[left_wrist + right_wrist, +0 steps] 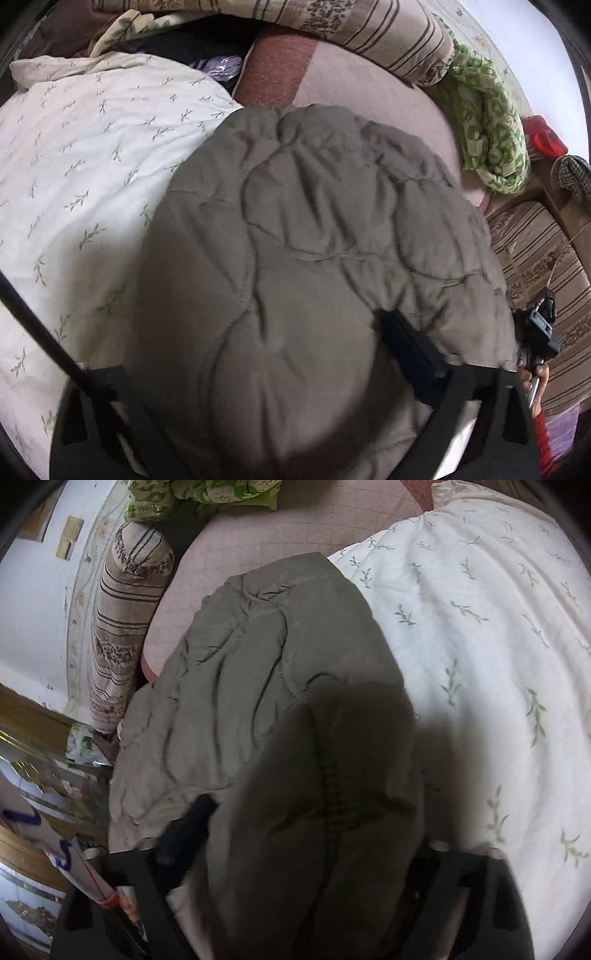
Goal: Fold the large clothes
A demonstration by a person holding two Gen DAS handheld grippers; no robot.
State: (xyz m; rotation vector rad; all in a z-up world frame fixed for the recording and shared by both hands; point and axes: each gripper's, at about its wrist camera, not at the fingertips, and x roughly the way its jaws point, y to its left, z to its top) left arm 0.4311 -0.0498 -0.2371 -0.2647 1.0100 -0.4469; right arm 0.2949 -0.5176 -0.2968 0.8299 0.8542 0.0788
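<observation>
Both grippers, left (258, 424) & right (295, 897), each clenched on 1 olive quilted jacket (314, 258). It lies across 1 leaf-print duvet (92, 166) on pink bed (369, 85); 2 striped pillows (388, 33) at far edge.

In the left wrist view the quilted garment (314, 258) is lying across the frame's centre, on the bed sheet (369, 92), with the leaf-print duvet (92, 166) sitting at its nine o'clock and the striped pillow (369, 33) resting at twelve o'clock behind it. The leafy bundle (487, 136) is sitting at two o'clock, beside that pillow. In the right wrist view the garment (266, 720) is lying centrally, the duvet (480, 646) spreading at three o'clock and the pillow (125, 609) lying at ten o'clock.
</observation>
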